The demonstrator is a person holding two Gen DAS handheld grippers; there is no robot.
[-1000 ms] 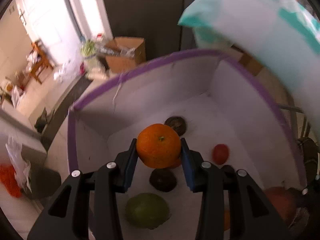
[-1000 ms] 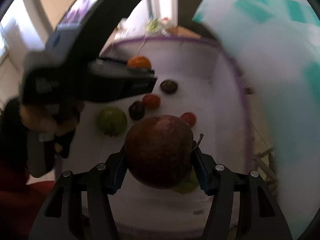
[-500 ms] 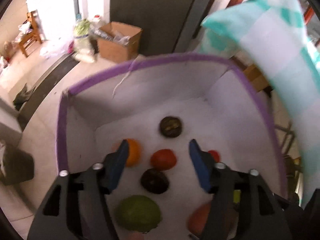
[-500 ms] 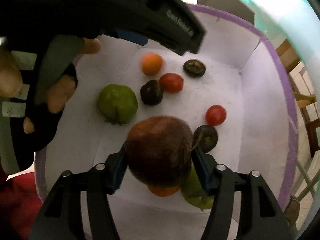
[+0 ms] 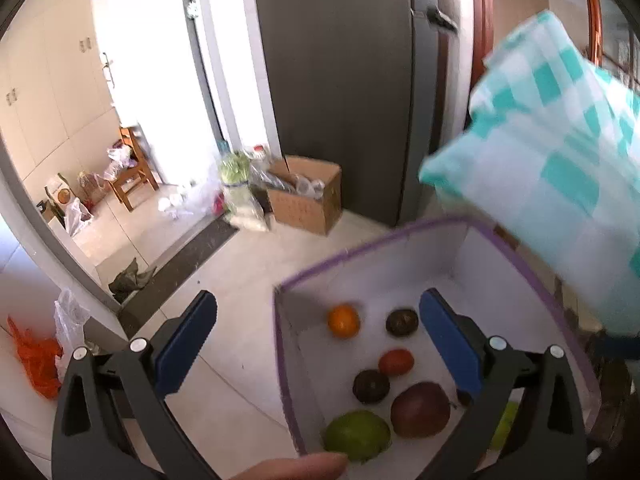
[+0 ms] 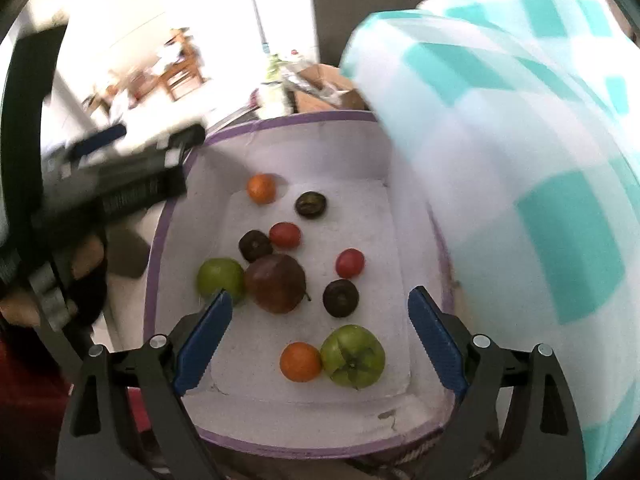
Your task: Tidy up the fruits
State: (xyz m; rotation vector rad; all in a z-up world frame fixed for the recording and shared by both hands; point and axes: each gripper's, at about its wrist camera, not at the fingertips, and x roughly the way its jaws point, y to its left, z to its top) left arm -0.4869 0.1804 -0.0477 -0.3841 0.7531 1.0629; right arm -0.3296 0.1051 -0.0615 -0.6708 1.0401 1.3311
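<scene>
Since a second ago: both your fruits have left the jaws; the small orange [image 5: 343, 321] and the big dark-red fruit [image 6: 275, 283] now lie in the white bin [image 6: 192, 184], and both tools have lifted clear.
Left gripper [image 5: 316, 338]: jaws opening, nothing between the pads; you hold it above the bin's left wall, half over bare floor.
Right gripper [image 6: 318, 338]: jaws opening, empty; you hang it over the bin's near end.
Bin contents: small orange by the far-left corner; dark round fruit [image 6: 311, 205] beside it; red tomato [image 6: 285, 235] and another dark fruit [image 6: 255, 245] mid-bin; green apple [image 6: 220, 279] touching the dark-red fruit at the left wall; second tomato [image 6: 349, 263] and dark fruit [image 6: 340, 298] toward the right wall; second orange [image 6: 300, 361] and green persimmon-like fruit [image 6: 353, 355] touching, nearest you.
Bin lid [image 6: 520, 184]: checked teal cloth, raised over the right wall.
Step in hand: release finished, by my reading; you are backing out.
Next move: swing away from the bin for more fruit; none shows outside it, so you must look first.
</scene>
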